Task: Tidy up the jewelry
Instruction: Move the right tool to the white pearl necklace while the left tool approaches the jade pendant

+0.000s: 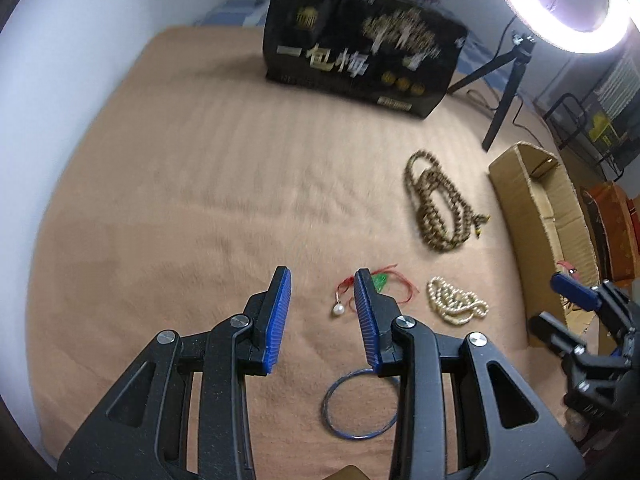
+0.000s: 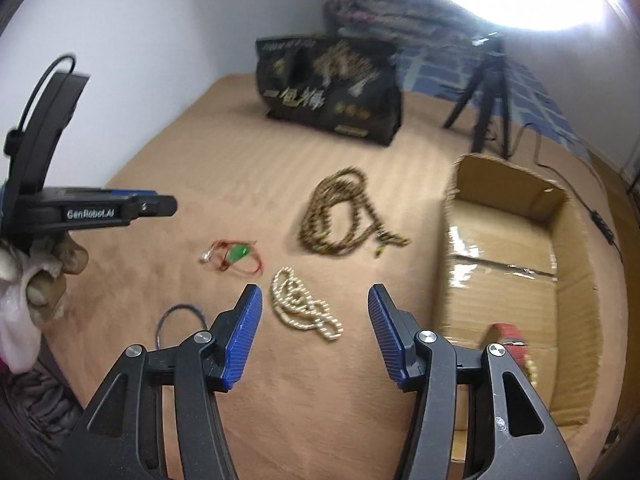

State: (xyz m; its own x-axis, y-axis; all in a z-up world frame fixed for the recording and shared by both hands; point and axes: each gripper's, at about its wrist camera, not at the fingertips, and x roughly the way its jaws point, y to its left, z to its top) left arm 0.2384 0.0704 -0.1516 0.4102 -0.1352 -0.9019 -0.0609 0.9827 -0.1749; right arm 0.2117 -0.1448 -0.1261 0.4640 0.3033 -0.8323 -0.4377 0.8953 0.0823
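On a tan blanket lie a long brown bead strand (image 1: 438, 204) (image 2: 340, 216), a cream pearl strand (image 1: 456, 306) (image 2: 306, 308), a red cord with a green charm and a pearl (image 1: 370, 290) (image 2: 234, 256), and a thin blue bangle (image 1: 360, 404) (image 2: 180, 322). My left gripper (image 1: 322, 280) is open and empty, its right finger over the red cord. My right gripper (image 2: 316, 298) is open and empty, just above the pearl strand; it shows at the right of the left wrist view (image 1: 560, 300). An open cardboard box (image 2: 520, 280) (image 1: 540, 216) holds a red item (image 2: 510, 334).
A black printed bag (image 1: 360, 52) (image 2: 332, 88) stands at the back of the blanket. A ring light (image 1: 560, 0) on a black tripod (image 1: 504, 92) (image 2: 484, 96) stands back right. A white wall runs along the left. A cable (image 2: 580, 200) trails beside the box.
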